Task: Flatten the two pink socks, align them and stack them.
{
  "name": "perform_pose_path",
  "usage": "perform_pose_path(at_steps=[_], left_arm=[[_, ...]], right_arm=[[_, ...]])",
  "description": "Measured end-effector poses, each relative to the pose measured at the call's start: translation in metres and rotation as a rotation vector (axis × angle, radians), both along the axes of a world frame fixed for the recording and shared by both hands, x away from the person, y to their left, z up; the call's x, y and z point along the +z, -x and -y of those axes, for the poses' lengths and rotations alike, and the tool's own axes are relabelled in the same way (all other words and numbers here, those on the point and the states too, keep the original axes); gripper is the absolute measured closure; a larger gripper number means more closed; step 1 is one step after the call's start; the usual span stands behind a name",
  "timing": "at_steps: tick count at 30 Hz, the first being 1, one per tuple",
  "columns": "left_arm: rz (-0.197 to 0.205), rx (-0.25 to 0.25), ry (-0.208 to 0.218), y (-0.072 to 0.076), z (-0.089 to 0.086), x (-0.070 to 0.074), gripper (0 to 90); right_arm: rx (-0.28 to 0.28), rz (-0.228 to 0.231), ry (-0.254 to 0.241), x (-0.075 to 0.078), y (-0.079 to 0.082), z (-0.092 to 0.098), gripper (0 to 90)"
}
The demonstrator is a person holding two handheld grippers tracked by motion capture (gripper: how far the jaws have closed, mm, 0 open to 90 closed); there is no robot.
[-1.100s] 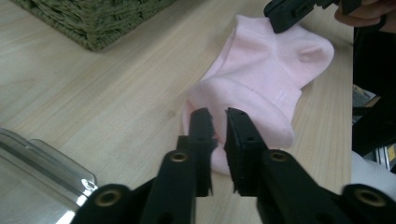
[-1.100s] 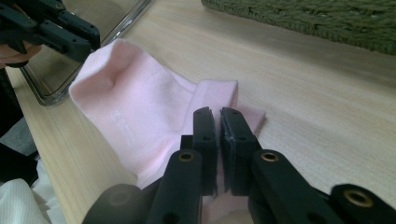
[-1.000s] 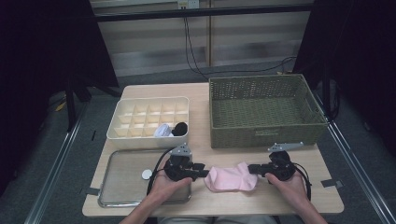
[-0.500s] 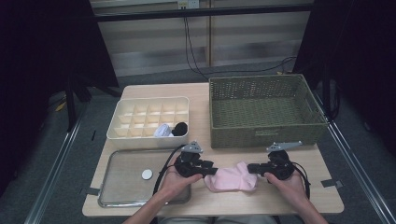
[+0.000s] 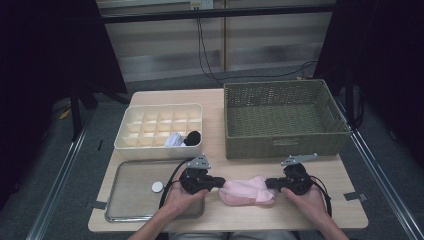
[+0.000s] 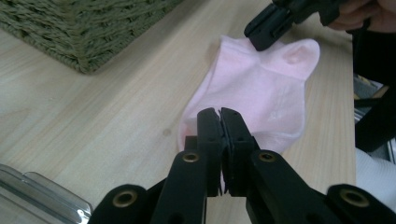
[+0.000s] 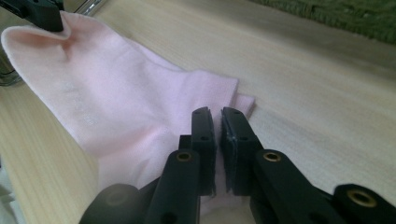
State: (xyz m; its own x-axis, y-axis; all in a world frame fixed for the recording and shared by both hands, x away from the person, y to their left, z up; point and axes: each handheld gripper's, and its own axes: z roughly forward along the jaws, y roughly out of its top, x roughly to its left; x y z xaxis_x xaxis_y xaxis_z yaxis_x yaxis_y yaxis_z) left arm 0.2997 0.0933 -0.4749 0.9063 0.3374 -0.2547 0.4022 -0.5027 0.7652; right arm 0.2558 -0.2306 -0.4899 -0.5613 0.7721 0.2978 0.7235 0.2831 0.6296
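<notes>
Wooden table (image 5: 220, 105), pale top, set in a dim room with dark floor and cables along the back wall.

Woven basket (image 5: 285, 118): olive green, upper right of the high view.

Divided tray (image 5: 160, 126): cream, upper left of centre; a white bundle (image 5: 174, 140) and a black bundle (image 5: 193, 136) sit in its near compartments.

Metal tray (image 5: 135, 192): lower left, with a small white disc (image 5: 157, 186) lying on it.

Pink sock (image 5: 247, 190): flat on the table at lower centre, between the two grippers, in front of the basket.

Left gripper (image 5: 219, 182): held in the person's left hand, lower centre-left. Its jaws have just been closing and now stand together, pinched on the sock's left end; in the left gripper view the cloth edge sits at the tips (image 6: 220, 114).

Right gripper (image 5: 270, 183): held in the right hand, lower right of centre. Jaws drawn together on the sock's right end, with pink cloth beneath and between them in the right gripper view (image 7: 217, 116).
</notes>
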Motion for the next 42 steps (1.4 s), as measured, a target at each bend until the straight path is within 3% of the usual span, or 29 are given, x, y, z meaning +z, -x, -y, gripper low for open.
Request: perform_pose_path(at_steps=[6, 9, 13, 15, 18, 22, 25, 27, 28, 30, 34, 37, 42], left_arm=[[0.072, 0.018, 0.000, 0.001, 0.004, 0.003, 87.6], [0.058, 0.007, -0.017, 0.000, 0.007, -0.002, 87.0], [0.009, -0.003, -0.053, -0.001, 0.009, -0.010, 82.4], [-0.001, -0.005, -0.043, -0.001, 0.007, -0.006, 78.4], [-0.006, -0.001, 0.007, 0.000, 0.007, 0.003, 69.1], [0.000, -0.044, 0.029, 0.004, 0.016, 0.010, 67.1], [-0.020, -0.094, -0.004, 0.008, 0.026, 0.002, 70.5], [-0.037, -0.105, -0.049, 0.010, 0.029, -0.008, 72.4], [-0.043, -0.108, -0.087, 0.010, 0.028, -0.011, 71.8], [-0.049, -0.106, -0.111, 0.011, 0.025, -0.018, 67.6], [-0.054, -0.108, -0.119, 0.011, 0.020, -0.019, 64.5], [-0.038, -0.113, -0.102, 0.013, 0.021, -0.022, 64.3], [-0.028, -0.110, -0.099, 0.015, 0.020, -0.022, 61.2]], right_arm=[[-0.026, 0.057, -0.037, 0.010, 0.003, 0.004, 86.0], [-0.035, 0.048, -0.032, 0.009, 0.005, 0.007, 86.0], [-0.027, 0.018, -0.021, 0.004, 0.006, 0.008, 84.4], [-0.020, 0.004, -0.014, 0.001, 0.006, 0.007, 83.6], [-0.012, -0.005, -0.002, -0.002, 0.004, 0.003, 83.1], [-0.005, -0.005, 0.005, -0.002, 0.002, 0.002, 83.0], [0.000, 0.003, 0.021, -0.002, 0.002, 0.000, 82.7], [0.005, 0.005, 0.028, -0.002, 0.002, 0.000, 82.5], [0.006, 0.005, 0.026, -0.002, 0.002, 0.000, 82.1], [0.005, 0.002, 0.025, -0.002, 0.002, 0.001, 80.0], [0.002, 0.006, 0.002, 0.001, 0.003, 0.003, 72.7], [-0.001, -0.007, -0.011, 0.001, 0.004, 0.005, 69.3], [0.012, -0.034, 0.002, -0.003, 0.005, 0.002, 62.7]])
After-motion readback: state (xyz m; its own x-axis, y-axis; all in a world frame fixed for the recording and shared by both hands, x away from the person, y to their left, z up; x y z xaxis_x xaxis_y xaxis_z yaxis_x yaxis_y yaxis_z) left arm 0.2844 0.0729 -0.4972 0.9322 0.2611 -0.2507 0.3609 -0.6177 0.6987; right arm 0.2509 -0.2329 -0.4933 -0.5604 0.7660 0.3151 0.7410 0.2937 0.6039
